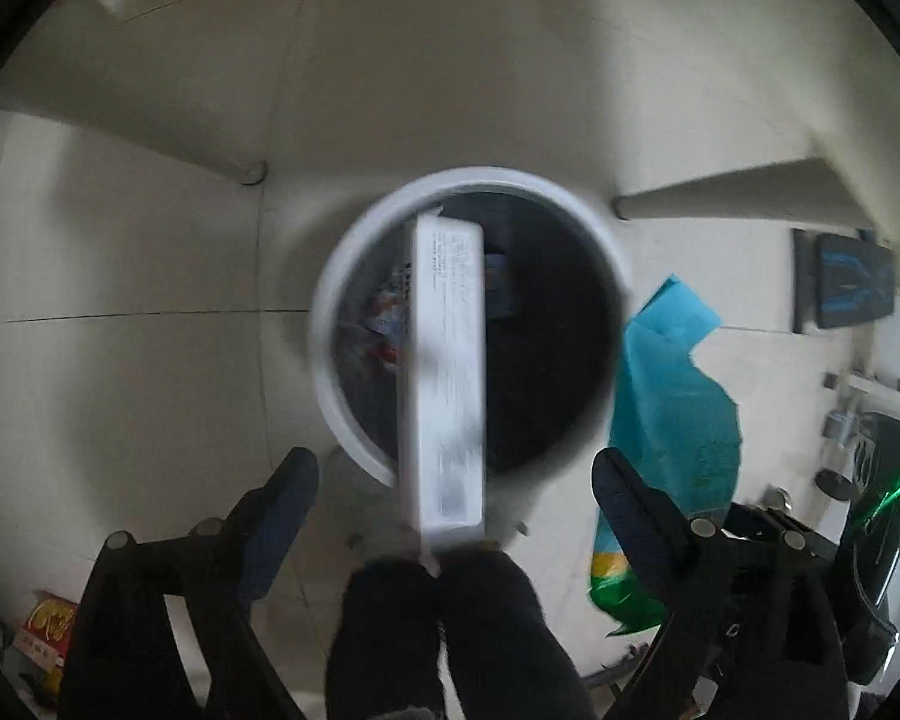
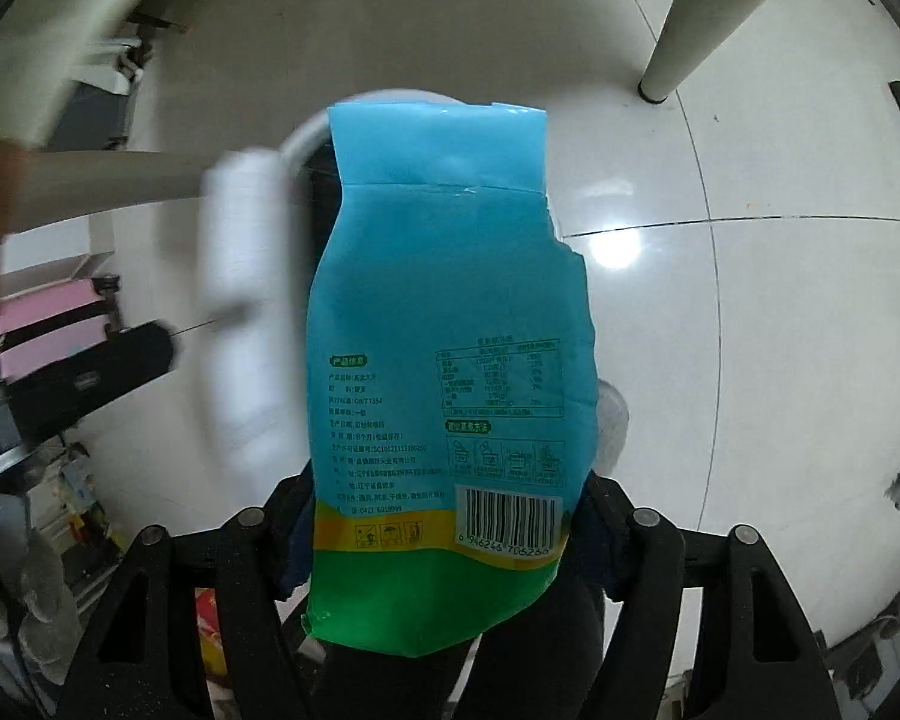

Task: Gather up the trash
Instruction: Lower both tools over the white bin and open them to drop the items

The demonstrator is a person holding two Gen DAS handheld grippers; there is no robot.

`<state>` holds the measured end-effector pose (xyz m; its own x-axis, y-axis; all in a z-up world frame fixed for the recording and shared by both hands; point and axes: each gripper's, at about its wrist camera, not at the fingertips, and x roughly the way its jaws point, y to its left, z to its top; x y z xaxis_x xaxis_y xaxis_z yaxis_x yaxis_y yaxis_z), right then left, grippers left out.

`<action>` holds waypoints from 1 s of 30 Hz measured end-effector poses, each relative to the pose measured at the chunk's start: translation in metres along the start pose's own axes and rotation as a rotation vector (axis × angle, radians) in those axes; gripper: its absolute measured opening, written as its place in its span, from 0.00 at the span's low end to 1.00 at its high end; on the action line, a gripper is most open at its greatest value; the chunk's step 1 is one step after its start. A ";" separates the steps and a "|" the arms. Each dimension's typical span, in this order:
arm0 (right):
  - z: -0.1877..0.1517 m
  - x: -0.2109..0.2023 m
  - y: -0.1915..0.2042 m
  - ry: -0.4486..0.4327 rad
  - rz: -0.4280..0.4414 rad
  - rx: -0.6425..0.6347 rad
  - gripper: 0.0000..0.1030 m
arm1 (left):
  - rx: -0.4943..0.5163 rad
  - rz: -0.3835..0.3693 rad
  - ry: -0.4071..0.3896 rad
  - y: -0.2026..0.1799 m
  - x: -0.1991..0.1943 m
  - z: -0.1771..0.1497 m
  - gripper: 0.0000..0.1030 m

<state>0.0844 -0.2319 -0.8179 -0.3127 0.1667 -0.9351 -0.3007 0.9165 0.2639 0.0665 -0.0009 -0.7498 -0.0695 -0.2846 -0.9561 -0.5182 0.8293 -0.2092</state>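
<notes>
Overhead, left claw point(image 1: 456, 474) wide, box point(image 1: 447, 372) loose.

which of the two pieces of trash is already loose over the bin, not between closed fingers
The white box: the left gripper stands wide open around it above the bin. The blue bag sits between the right gripper's fingers.

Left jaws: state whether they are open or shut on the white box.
Open. In the left wrist view both fingers stand wide apart, clear of the white box, which hangs blurred between them above the bin.

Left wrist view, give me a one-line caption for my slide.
Left gripper open above the white-rimmed bin, a white box dropping between its fingers toward the bin's dark mouth.
</notes>
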 end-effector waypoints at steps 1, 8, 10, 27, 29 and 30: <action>0.002 0.009 -0.001 0.002 0.004 -0.003 0.77 | -0.006 0.004 -0.003 0.003 0.000 -0.003 0.90; 0.019 0.004 0.009 -0.039 -0.064 -0.013 0.98 | 0.005 0.123 -0.114 0.019 -0.019 -0.015 1.00; 0.015 -0.005 0.007 -0.069 -0.109 -0.026 0.98 | 0.019 0.163 -0.134 0.017 -0.026 -0.017 1.00; -0.015 -0.113 0.032 -0.182 -0.267 -0.031 0.98 | -0.001 0.176 -0.135 0.006 -0.106 -0.067 1.00; -0.025 -0.135 0.039 -0.198 -0.271 -0.044 0.98 | -0.004 0.171 -0.139 0.001 -0.116 -0.073 1.00; -0.029 -0.143 0.041 -0.203 -0.271 -0.046 0.98 | -0.001 0.169 -0.142 -0.002 -0.127 -0.078 1.00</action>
<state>0.0903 -0.2285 -0.6668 -0.0316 -0.0080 -0.9995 -0.3901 0.9208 0.0050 0.0097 -0.0035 -0.6118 -0.0344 -0.0708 -0.9969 -0.5106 0.8587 -0.0433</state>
